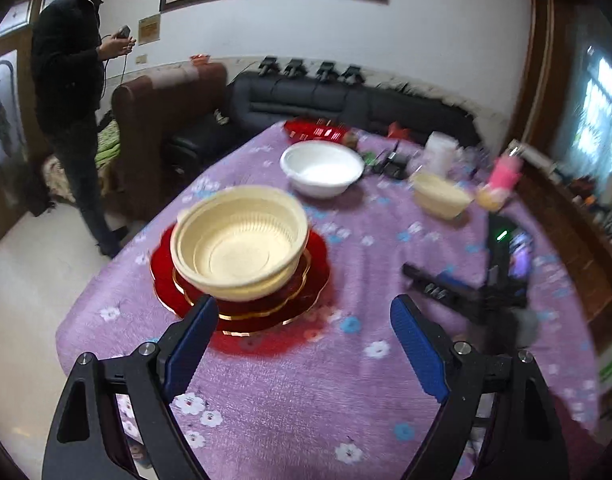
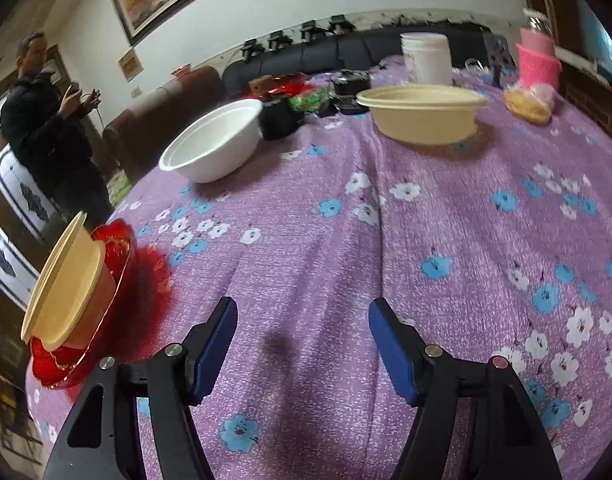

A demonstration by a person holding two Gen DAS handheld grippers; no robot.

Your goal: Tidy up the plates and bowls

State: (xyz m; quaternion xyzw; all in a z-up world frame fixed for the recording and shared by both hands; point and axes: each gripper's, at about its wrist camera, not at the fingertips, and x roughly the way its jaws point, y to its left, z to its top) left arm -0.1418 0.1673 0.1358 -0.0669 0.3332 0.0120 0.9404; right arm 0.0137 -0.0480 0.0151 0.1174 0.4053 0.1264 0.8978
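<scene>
left gripper (image 1: pixel 306 312): jaws wide apart, nothing between them, above the purple floral tablecloth (image 1: pixel 306 400).
stack: nested cream bowls (image 1: pixel 240 248) sit on red plates (image 1: pixel 306 296); just ahead of the left finger, outside the jaw gap.
right gripper (image 2: pixel 304 314): jaws apart, only cloth between.
stack from right view: far left near the table edge (image 2: pixel 70 292), well apart from the right jaws.
white bowl (image 2: pixel 214 144): ahead-left, well apart.
single cream bowl (image 2: pixel 423 114): ahead-right, far side, beside a white jar (image 2: pixel 425 60).
background: person (image 1: pixel 66 80) standing by a sofa.
</scene>
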